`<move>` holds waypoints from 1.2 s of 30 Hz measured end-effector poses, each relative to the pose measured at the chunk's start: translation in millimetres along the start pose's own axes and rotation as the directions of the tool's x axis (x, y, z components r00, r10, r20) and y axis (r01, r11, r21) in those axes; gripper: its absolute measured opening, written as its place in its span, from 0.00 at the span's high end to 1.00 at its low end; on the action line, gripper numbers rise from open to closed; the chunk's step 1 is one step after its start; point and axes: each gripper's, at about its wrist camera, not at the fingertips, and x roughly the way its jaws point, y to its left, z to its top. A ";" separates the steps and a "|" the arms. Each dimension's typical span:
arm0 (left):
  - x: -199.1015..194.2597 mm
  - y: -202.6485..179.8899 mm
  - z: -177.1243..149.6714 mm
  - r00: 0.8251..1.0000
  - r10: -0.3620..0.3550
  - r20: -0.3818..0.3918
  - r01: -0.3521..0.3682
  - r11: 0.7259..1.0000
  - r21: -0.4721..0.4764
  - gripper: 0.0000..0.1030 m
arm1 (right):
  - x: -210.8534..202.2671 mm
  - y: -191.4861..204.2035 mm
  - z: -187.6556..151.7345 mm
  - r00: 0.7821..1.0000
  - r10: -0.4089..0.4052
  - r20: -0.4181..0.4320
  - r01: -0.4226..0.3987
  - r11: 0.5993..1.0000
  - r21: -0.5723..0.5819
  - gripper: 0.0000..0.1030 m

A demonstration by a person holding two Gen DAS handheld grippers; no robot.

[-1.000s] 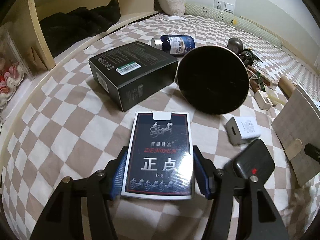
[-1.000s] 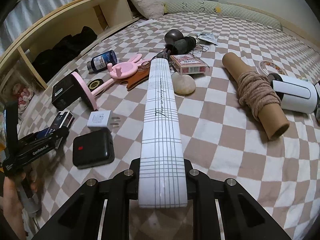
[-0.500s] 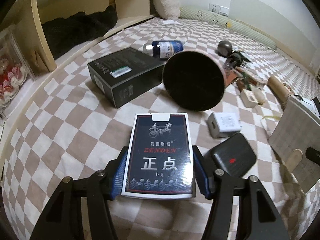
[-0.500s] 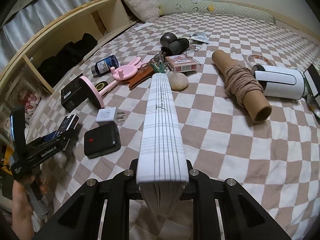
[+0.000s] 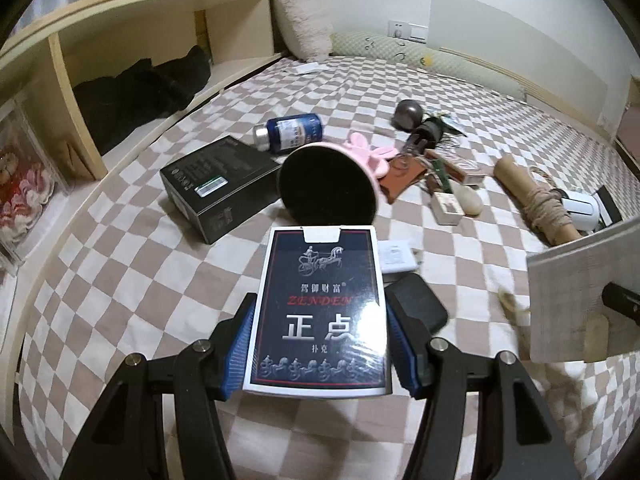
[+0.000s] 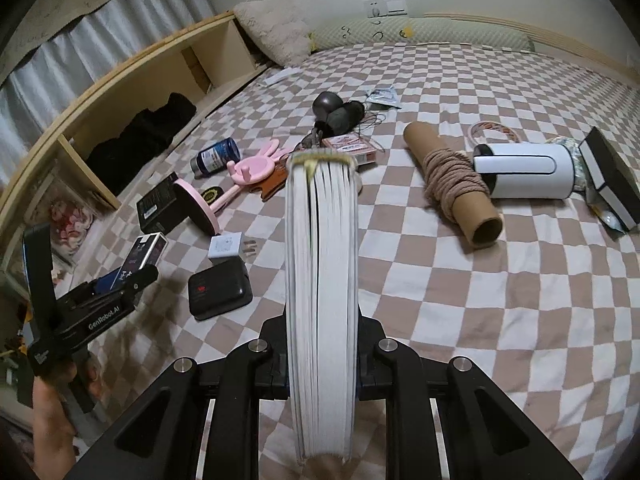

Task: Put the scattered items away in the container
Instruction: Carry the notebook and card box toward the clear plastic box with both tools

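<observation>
Now both your loads have come up off the bed (image 6: 500, 300) since a second ago: the left tool (image 5: 320, 344) pinches the card box (image 5: 320, 308) by its long edges, and the right tool (image 6: 322, 360) is pressed tight on the notebook (image 6: 322, 280), which has rolled so its page edges face you. Clutter remains at twelve o'clock. No container shows, so your drop-off, I judge, lies elsewhere.

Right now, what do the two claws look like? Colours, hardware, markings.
Both are matte black plastic linkages with round silver pivot bolts. The left claw has ribbed blue pads. In the right wrist view its side reads "GenRobot.AI" in white. The right claw has the same black arms and silver bolts. No sleeves or cables visible.
</observation>
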 end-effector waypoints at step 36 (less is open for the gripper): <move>-111.2 -86.2 52.9 0.987 -0.086 0.135 0.073 0.993 0.096 0.42 | -123.5 -42.2 37.2 0.986 -0.070 0.153 0.045 0.986 0.161 0.80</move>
